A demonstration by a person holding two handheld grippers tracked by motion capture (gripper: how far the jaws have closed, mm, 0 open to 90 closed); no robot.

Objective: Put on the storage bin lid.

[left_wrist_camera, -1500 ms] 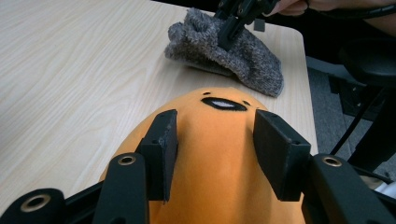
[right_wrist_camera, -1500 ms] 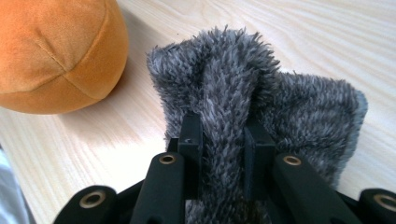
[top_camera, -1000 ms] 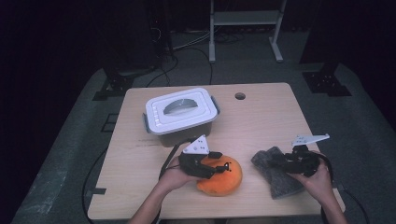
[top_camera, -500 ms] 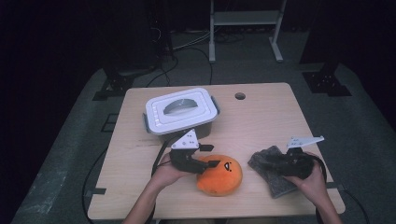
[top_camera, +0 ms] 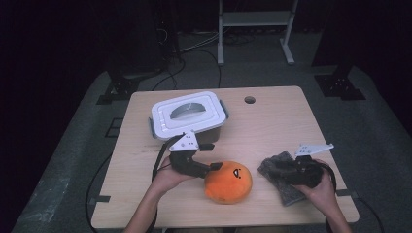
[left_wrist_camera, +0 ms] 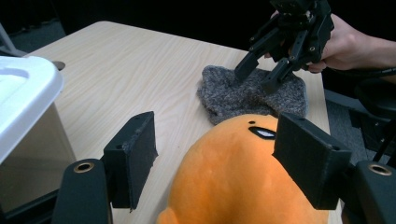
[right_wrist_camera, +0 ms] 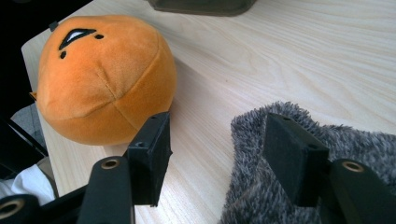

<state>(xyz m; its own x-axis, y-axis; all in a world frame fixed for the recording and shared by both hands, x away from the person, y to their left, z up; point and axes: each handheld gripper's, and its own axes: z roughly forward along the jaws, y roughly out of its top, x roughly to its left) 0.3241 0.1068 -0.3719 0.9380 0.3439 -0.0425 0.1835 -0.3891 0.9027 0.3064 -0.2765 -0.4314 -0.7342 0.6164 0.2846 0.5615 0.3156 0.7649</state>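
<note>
Orange plush (top_camera: 228, 181) sits near bench (top_camera: 272, 126) front edge, centre; L gripper (left_wrist_camera: 219, 163) fingers have just been opening, now straddling plush w/o pressing it. R gripper (right_wrist_camera: 224, 158), fingers likewise just opening, holds nothing; one finger over grey knit cloth (top_camera: 284, 174) near front-right corner, other over bare bench.

Plush toy (top_camera: 228, 181) at front centre, cloth (top_camera: 284, 175) to its right — lidded box (top_camera: 187, 115) behind on table (top_camera: 277, 126).

I log: orange plush toy (top_camera: 228, 181) with black-and-white face marks between my left jaws; grey fuzzy cloth (top_camera: 283, 174) under my right jaws; white-lidded box (top_camera: 188, 115).
</note>
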